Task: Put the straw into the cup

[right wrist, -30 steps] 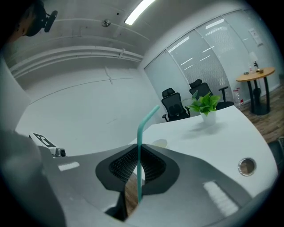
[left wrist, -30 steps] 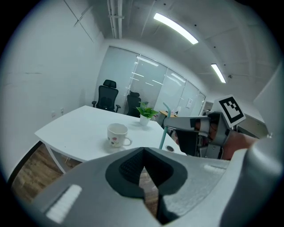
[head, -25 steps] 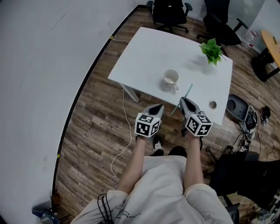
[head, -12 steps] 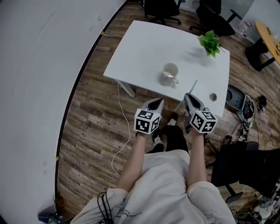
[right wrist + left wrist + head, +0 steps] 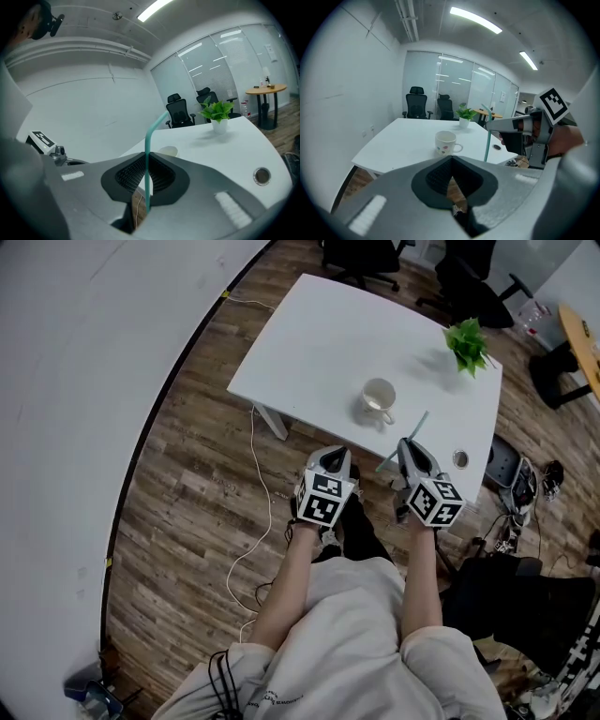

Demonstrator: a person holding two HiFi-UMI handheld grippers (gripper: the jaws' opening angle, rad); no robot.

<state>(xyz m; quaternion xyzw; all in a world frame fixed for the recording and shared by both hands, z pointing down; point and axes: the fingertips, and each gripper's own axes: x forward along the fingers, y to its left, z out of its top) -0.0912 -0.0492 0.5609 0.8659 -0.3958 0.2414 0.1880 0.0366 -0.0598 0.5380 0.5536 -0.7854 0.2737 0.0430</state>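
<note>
A white cup (image 5: 379, 399) with a handle stands upright near the front of the white table (image 5: 319, 329). My right gripper (image 5: 408, 444) is shut on a teal straw (image 5: 405, 439), which slants up over the table's near edge, to the right of the cup and apart from it. In the right gripper view the straw (image 5: 147, 173) rises between the jaws and bends at its top, with the cup's rim (image 5: 168, 151) just behind. My left gripper (image 5: 335, 461) hovers shut and empty off the near edge. From it I see the cup (image 5: 446, 142) and the straw (image 5: 487, 143).
A small potted plant (image 5: 467, 343) stands at the table's far right corner. A round cable grommet (image 5: 459, 459) sits near the right front corner. Office chairs (image 5: 361, 254) stand beyond the table. A white cable (image 5: 255, 521) runs over the wooden floor on the left.
The head view has shifted a little and the person's legs have moved under the grippers. Both grippers stay by the table's near edge, the right one still holding the straw.
</note>
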